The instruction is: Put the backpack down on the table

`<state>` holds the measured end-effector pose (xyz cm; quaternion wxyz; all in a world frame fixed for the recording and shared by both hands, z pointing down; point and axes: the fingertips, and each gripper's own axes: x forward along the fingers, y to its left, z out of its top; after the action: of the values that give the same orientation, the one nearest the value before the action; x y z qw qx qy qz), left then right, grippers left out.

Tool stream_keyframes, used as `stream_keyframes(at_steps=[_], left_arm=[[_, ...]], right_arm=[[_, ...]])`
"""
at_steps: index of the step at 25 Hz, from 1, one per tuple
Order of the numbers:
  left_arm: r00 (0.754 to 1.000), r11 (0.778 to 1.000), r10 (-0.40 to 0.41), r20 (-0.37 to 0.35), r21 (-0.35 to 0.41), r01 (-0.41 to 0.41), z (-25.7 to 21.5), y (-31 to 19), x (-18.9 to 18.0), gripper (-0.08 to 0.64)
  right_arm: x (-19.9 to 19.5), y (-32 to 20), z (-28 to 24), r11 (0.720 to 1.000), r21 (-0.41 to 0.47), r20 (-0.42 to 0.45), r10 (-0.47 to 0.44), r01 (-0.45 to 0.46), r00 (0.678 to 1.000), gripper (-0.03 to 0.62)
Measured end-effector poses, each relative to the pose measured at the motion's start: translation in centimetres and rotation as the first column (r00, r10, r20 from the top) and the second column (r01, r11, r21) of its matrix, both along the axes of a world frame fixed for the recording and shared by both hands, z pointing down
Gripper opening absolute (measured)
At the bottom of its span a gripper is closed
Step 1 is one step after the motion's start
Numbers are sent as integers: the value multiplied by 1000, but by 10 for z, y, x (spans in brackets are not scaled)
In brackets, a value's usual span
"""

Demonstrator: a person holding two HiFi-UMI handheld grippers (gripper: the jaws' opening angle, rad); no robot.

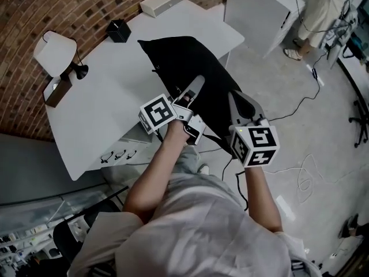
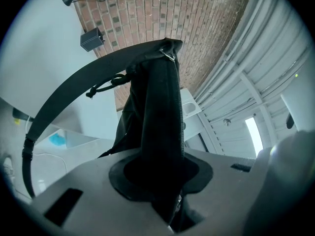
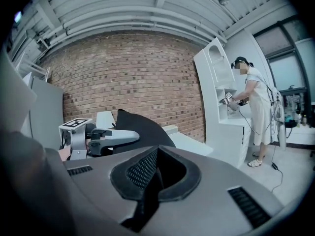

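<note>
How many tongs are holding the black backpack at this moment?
2. The left tongs clamp fabric of the backpack at its left side in the head view; the right tongs clamp its right side. I see no further tongs on it.

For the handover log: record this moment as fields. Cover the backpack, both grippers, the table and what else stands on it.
backpack: black, held by both grippers over the table's right edge; whether it rests on the top cannot be told
left gripper: shut on a fold of the backpack
right gripper: shut on the backpack's mesh part
table: white
on the table: lamp, black box, white box, all apart from the backpack
background: person standing at a white cabinet
</note>
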<state>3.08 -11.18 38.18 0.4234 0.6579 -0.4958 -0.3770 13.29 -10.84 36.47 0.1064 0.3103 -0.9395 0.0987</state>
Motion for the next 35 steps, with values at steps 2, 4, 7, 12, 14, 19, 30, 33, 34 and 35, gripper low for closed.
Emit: stream_keyframes(at_steps=[2,4,7,12,14,19,30,33,34,35], left_arm=[[1000,1000,-23,-8,1,23,1,-9,-13,97],[999,999,-43,-17,4,43,1,-18,-25,97],[997,997,-71,-34,8,72,2,-32,-46,97],[990,992,-122,-74,22,124,2,-57,-80,97],[986,989,-144,-85,25,146,1,-67,-95,95],[977,981,-185,-105,39,190,-4,-82,-124,97],[960,968,-244,-141,29,250,1,-120,-207,95],[960,969,-236,-149,34,243,0,-132,-227,97],[960,970,-233,-155,36,241,-1,-136,-233,97],[960,970,-230,-161,39,239,-2,-140,-239,95]], right_arm=[[-11,-9,1,1000,-2,-2,-20,20,1000,2],[-23,-19,1,999,-3,-2,-38,38,999,2],[-42,-33,2,998,-3,-3,-63,63,998,2],[-71,-58,2,995,-3,-10,-102,102,995,2],[-83,-68,1,993,-4,-13,-115,115,993,2],[-109,-88,1,992,-10,-16,-126,126,992,2],[-189,-132,-5,988,-11,-36,-157,157,987,2],[-211,-144,-5,988,-9,-46,-156,155,987,2],[-218,-146,-5,988,-8,-49,-157,157,986,2],[-224,-149,-5,987,-8,-53,-159,159,986,2]])
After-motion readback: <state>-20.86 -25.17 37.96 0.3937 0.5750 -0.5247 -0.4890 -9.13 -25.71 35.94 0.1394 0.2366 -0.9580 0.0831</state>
